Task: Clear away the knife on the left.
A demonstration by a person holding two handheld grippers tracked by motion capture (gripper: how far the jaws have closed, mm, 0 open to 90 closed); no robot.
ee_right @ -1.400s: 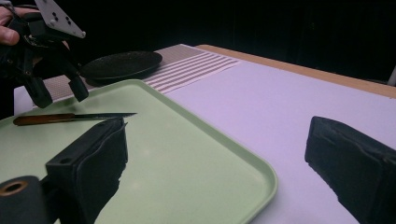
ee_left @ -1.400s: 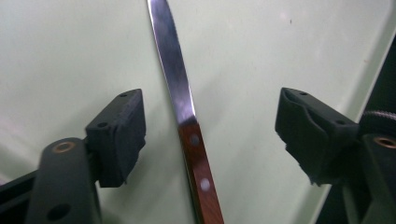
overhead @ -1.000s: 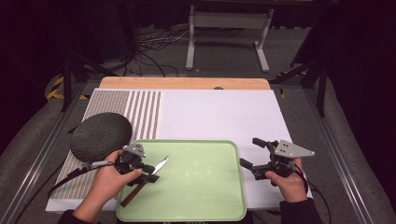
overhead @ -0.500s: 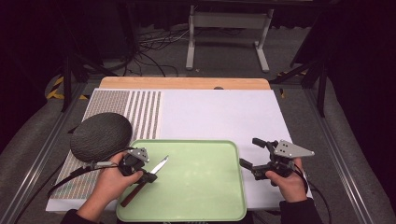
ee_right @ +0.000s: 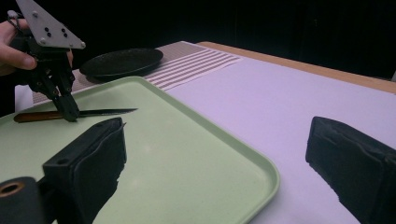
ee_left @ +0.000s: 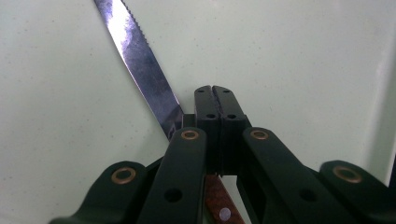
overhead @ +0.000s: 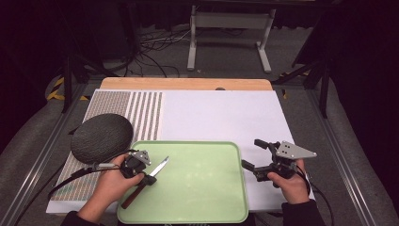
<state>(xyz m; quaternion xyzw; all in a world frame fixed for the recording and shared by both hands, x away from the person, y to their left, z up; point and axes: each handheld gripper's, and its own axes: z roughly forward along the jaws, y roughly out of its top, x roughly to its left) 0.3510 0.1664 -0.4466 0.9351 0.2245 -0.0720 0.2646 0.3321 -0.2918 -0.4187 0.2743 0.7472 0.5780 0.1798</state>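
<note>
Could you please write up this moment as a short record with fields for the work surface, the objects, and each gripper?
surface: white table with a striped mat at its left
tray: light green tray near the front edge
knife: wooden-handled knife lying on the tray's left part, serrated blade pointing away from the person
plate: dark round plate left of the tray, on the mat
left gripper: jaws together, shut on the knife where handle meets blade
right gripper: jaws open, holding nothing, right of the tray
</note>
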